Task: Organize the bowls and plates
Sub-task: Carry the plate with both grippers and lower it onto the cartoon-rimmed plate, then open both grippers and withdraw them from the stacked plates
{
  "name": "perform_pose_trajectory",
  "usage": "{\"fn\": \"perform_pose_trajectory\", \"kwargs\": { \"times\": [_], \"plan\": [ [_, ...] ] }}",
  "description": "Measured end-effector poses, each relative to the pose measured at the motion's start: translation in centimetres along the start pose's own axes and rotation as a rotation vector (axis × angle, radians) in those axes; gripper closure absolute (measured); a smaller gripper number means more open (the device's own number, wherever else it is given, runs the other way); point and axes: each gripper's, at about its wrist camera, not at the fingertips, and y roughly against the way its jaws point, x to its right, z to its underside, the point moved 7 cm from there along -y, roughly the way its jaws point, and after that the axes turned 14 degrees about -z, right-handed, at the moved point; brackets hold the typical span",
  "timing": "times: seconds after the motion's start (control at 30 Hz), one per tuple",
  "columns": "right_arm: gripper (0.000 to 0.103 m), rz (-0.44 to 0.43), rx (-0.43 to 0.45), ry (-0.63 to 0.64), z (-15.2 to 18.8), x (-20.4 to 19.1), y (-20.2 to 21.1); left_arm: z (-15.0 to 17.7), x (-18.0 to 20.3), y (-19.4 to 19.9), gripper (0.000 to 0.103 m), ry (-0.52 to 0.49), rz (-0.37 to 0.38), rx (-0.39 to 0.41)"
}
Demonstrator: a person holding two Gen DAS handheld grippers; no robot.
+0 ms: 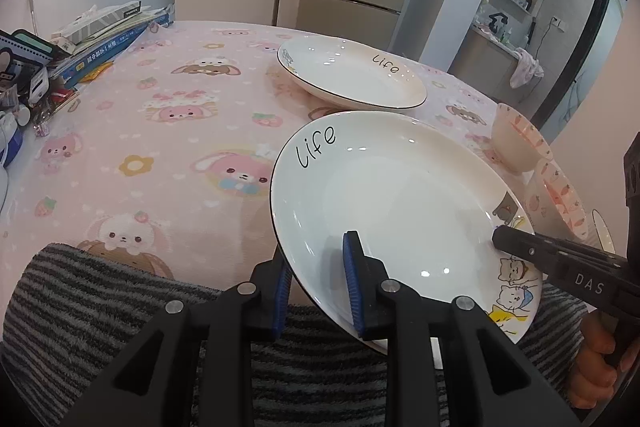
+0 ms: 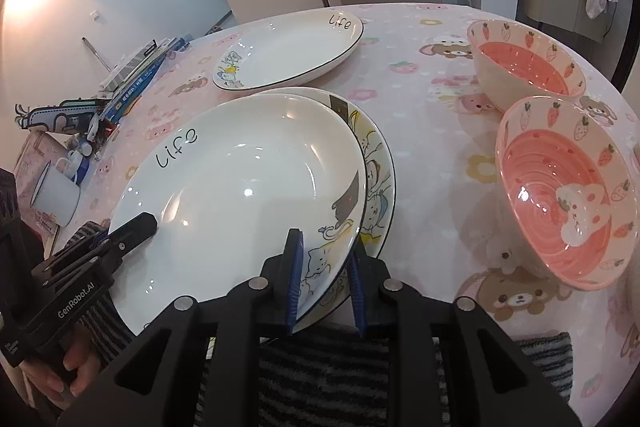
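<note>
While both claws straddle the near rim of the top plate (image 2: 240, 187), the left gripper (image 1: 316, 287) and right gripper (image 2: 326, 267) seem loosened, pads perhaps barely clear. It rests on a second plate (image 2: 380, 163); a third plate (image 2: 292, 51) and two strawberry bowls (image 2: 568, 187) sit beyond on the pink tablecloth (image 1: 160, 147).
</note>
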Motion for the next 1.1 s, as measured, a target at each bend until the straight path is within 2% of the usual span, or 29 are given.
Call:
{"fn": "perform_pose_trajectory", "kwargs": {
  "times": [0.17, 0.3, 0.5, 0.63, 0.83, 1.1],
  "plan": [
    [0.08, 0.005, 0.004, 0.01, 0.4, -0.5, 0.5, 0.1, -0.1, 0.7, 0.078, -0.012, -0.017, 0.027],
    [0.08, 0.013, 0.003, 0.03, 0.3, -0.6, 0.4, 0.2, -0.1, 0.3, 0.077, -0.003, -0.002, 0.002],
    [0.079, 0.067, -0.006, 0.085, 0.5, -1.2, 0.2, 0.2, 0.2, 0.2, 0.072, -0.023, -0.028, 0.011],
    [0.079, 0.07, -0.016, 0.094, 0.4, -1.3, 0.3, 0.1, 0.3, 0.4, 0.069, -0.028, -0.035, 0.027],
    [0.079, 0.104, 0.0, 0.138, 0.2, -1.9, 1.0, 0.1, 0.3, 0.8, 0.067, -0.032, -0.038, 0.045],
    [0.078, 0.118, 0.002, 0.125, 1.0, -1.8, 0.7, 0.3, 0.4, 0.5, 0.067, -0.043, -0.064, 0.034]
  ]
}}
